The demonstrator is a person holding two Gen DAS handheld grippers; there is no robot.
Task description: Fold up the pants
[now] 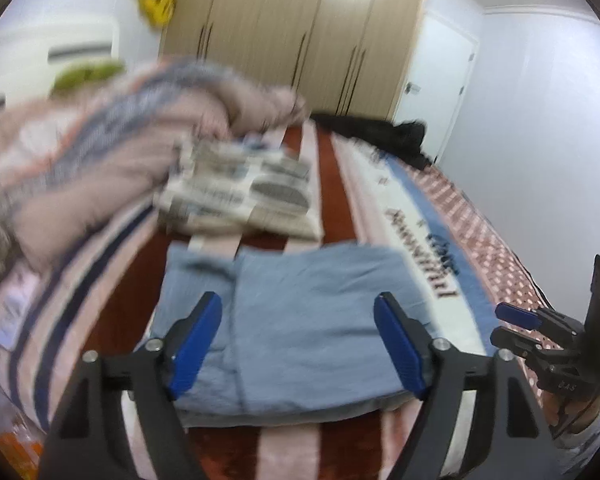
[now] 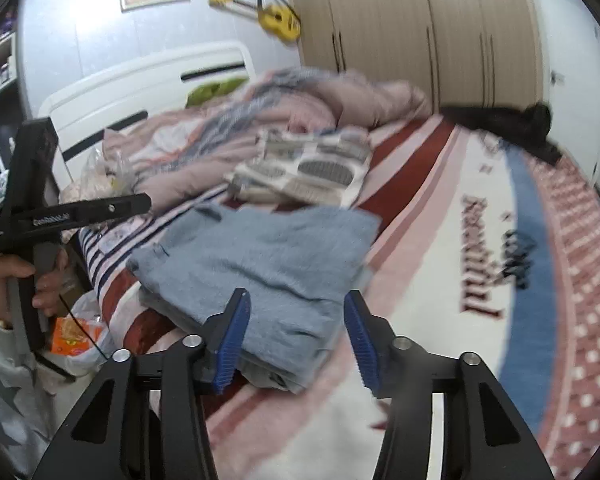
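Folded light-blue pants [image 1: 300, 320] lie flat as a compact rectangle on the striped blanket [image 1: 332, 208] that covers the bed, near its front edge. The left gripper [image 1: 300, 340] hangs over the near edge of the pants, jaws spread wide, blue pads [image 1: 194, 344] apart with only cloth showing below them, nothing gripped. In the right wrist view the right gripper [image 2: 298, 340] hovers over the front right corner of the pants, jaws partly open, pads [image 2: 232, 344] not pinching the fabric as far as the blurred picture lets me tell. The right gripper also shows at the right edge of the left wrist view, off the pants and above the dotted border of the blanket. The left gripper's black handle sits at the left of the right wrist view, held by a hand [image 2: 8, 284] in a star-print sleeve [image 2: 4, 392]. Behind the pants lies a folded patterned cloth [image 2: 308, 168], just beyond their far edge. A heaped pink duvet [image 2: 220, 144] is at the head end. A dark garment [image 2: 508, 128] lies at the far side, a yellow ukulele [image 2: 276, 20] hangs on the wall beside the wardrobe [image 2: 412, 32].
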